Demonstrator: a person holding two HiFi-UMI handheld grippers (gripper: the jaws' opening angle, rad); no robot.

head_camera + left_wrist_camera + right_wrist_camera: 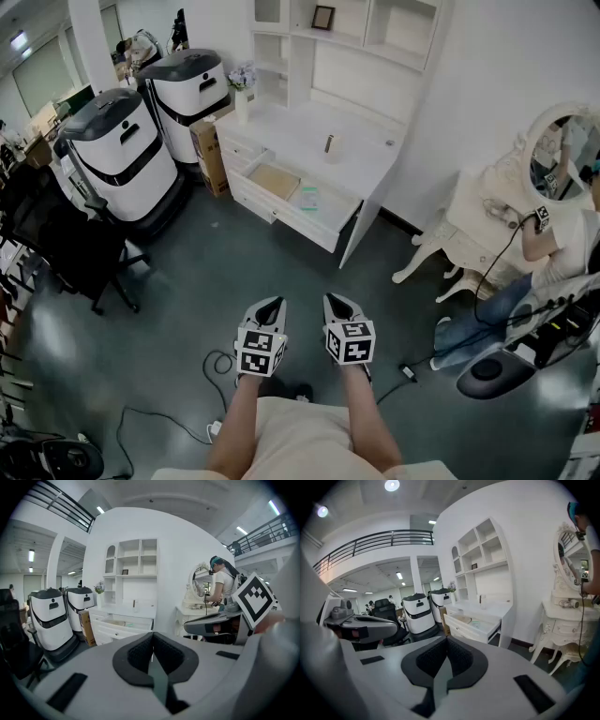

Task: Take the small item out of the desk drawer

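Approach step only: left tool [270, 306] and right tool [337, 303] both closed tight, empty, well apart from the white surface [314, 142]. In the open drawer [300, 228], a small greenish item [308, 198]. Next, probably: walk closer, spread one tool's jaws, reach in.

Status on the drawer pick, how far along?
Done: white desk drawer already stands open, small pale-green item visible inside. In hand: nothing; left gripper and right gripper both shut, empty, well short of the desk. Left: approach, grasp, lift out.
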